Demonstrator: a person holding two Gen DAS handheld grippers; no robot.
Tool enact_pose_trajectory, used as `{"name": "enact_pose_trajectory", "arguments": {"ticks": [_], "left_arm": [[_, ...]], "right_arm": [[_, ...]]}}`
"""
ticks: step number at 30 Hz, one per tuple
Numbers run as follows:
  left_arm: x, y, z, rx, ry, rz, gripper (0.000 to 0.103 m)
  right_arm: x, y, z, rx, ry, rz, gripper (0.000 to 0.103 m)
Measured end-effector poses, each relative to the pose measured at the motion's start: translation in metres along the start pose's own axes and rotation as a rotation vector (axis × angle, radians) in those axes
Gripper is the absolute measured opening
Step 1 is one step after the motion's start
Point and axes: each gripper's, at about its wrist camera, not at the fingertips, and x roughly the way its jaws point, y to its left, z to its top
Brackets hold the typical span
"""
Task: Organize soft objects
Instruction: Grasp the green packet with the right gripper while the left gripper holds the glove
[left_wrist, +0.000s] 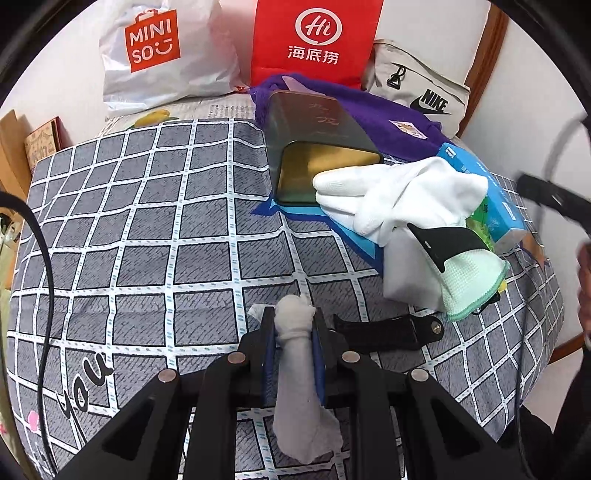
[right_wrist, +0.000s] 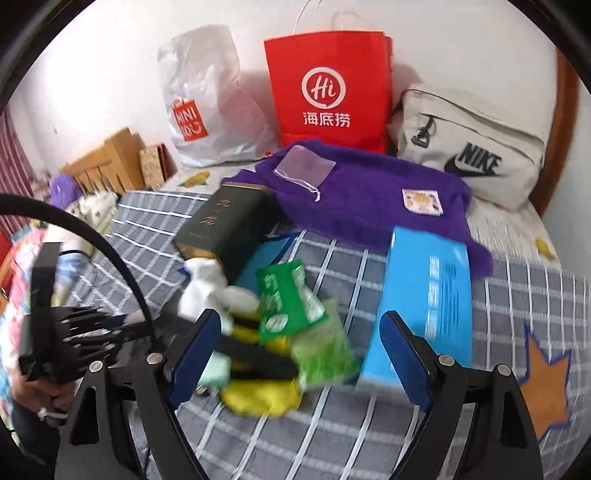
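Observation:
My left gripper (left_wrist: 293, 326) is shut on a white crumpled cloth (left_wrist: 295, 384), held above the checked bedspread (left_wrist: 147, 229). To its right lie white gloves (left_wrist: 399, 195) and a pale green-cuffed glove (left_wrist: 472, 280) pinned by a black clip (left_wrist: 447, 240). My right gripper (right_wrist: 299, 332) is open and empty, hovering over a pile: green packets (right_wrist: 284, 302), a yellow soft item (right_wrist: 258, 398), a black clip (right_wrist: 258, 358) and white gloves (right_wrist: 203, 288). A purple towel (right_wrist: 369, 195) lies behind, also in the left wrist view (left_wrist: 388, 118).
A dark tin box (left_wrist: 317, 147) lies open-ended by the gloves. A blue box (right_wrist: 428, 302) stands right of the pile. A Miniso bag (left_wrist: 166, 55), red paper bag (left_wrist: 317, 40) and Nike bag (left_wrist: 421, 92) line the wall. A black strap (left_wrist: 388, 332) lies near my left gripper.

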Motion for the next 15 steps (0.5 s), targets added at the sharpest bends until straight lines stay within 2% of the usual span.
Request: {"name": "enact_pose_trajectory", "arguments": {"ticks": [5,7,11,15], "left_arm": [[0.001,0.004,0.004,-0.008,0.005,-0.022,0.017],[0.003,0.006,0.005,-0.012,0.009,-0.031,0.017],[0.004,0.011,0.007,-0.025,0.015,-0.062,0.017],[0.005,0.013,0.008,-0.033,0.018,-0.08,0.017]], "right_arm": [[0.042,-0.004,0.037,-0.049,0.063,-0.03,0.088],[0.062,-0.003,0.046,-0.074,0.117,-0.006,0.086],[0.094,0.003,0.046,-0.112,0.226,0.029,0.086],[0.106,0.007,0.038,-0.131,0.273,0.031,0.086]]}}
